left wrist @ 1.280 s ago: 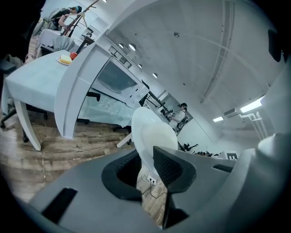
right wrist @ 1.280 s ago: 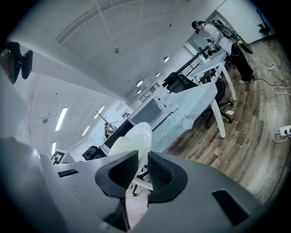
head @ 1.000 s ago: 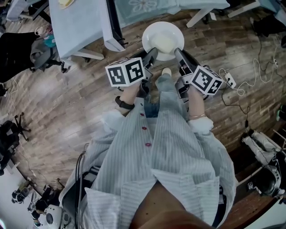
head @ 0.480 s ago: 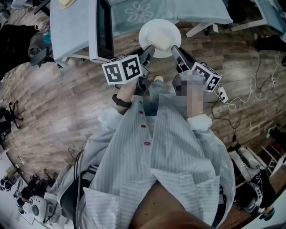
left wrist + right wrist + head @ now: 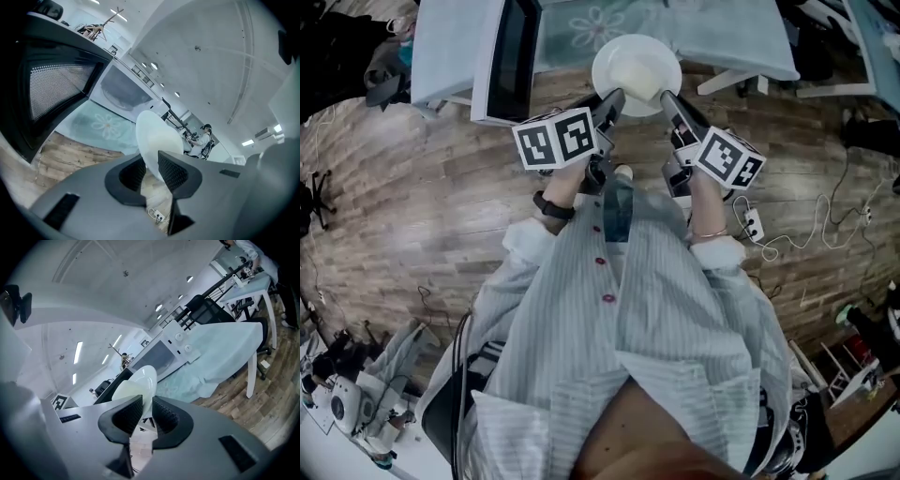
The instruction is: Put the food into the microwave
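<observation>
Head view: wood-plank floor (image 5: 412, 216), cloth-draped table (image 5: 741, 42).

Wooden floor (image 5: 422, 206), cloth-covered table (image 5: 731, 37), microwave (image 5: 450, 47) on it, power strip (image 5: 753, 225) on floor

Wooden floor (image 5: 412, 216) all round here, and a white power strip (image 5: 754, 226) lies on it at the right. Up top, a pale blue cloth (image 5: 731, 37) with a flower print (image 5: 605, 21) drapes the bench (image 5: 722, 82). A black office chair (image 5: 206, 310) stands just beside it.

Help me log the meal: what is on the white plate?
Pale yellowish food lies on the plate; kind unclear. The left gripper and right gripper hide rim spots.
</observation>
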